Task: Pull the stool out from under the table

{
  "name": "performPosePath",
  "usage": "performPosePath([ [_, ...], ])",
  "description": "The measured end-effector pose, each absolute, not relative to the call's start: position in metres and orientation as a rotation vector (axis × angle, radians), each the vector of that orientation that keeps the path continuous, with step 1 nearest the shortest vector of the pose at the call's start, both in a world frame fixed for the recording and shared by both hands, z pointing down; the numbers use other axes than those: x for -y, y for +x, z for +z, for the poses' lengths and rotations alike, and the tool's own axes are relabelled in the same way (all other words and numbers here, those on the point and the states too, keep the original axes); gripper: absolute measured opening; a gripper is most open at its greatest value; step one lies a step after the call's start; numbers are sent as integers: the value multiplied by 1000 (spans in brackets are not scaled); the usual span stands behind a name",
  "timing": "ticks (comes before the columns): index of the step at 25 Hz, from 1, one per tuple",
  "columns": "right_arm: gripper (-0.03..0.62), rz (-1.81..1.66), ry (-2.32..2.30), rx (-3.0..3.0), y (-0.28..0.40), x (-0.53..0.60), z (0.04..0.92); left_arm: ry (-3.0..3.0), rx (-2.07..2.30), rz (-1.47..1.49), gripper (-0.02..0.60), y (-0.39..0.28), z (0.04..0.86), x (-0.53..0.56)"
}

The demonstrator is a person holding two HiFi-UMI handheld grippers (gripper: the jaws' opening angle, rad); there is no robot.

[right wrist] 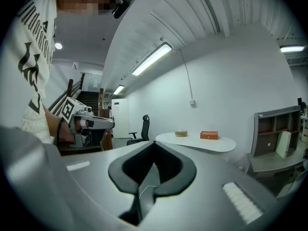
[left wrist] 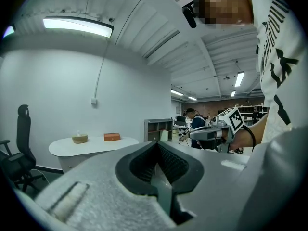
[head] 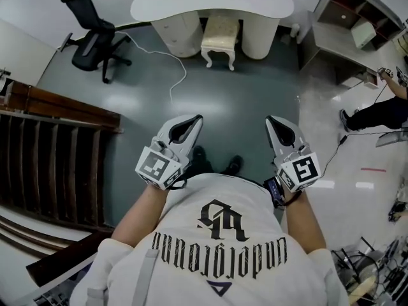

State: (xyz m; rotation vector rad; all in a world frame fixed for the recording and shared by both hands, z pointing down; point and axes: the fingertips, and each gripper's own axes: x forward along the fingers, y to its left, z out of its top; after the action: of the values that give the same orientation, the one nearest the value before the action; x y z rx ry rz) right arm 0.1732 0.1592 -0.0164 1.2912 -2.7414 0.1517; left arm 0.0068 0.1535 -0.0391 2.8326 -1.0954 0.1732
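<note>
The stool (head: 220, 36) sits tucked under the white table (head: 159, 6), between its two pedestals and well apart from the person. The left gripper (head: 196, 118) and right gripper (head: 271, 120) are held out level toward it, both with fingers clenched on nothing. The main risk is probably the white cable (head: 181, 75) lying across the floor between person and stool: a foot or a dragged stool leg could catch it. The fingers must also be released before any grasp, or they will only shove the padded seat further in. A pull from one side would likely swing the stool against a pedestal. On the table stand a round bowl (left wrist: 80, 138), with something pale poking from its top, and an orange box (left wrist: 111, 136), whose contents cannot be told. The shelf (right wrist: 279, 131) to the right holds a white item in one compartment.
</note>
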Motion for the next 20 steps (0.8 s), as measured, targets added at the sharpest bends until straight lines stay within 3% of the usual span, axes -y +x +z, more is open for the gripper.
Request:
performPosePath([
  [20,2,129,1226,2663,146,-51,1,2784,1134,43,8,-2,-22,-23],
])
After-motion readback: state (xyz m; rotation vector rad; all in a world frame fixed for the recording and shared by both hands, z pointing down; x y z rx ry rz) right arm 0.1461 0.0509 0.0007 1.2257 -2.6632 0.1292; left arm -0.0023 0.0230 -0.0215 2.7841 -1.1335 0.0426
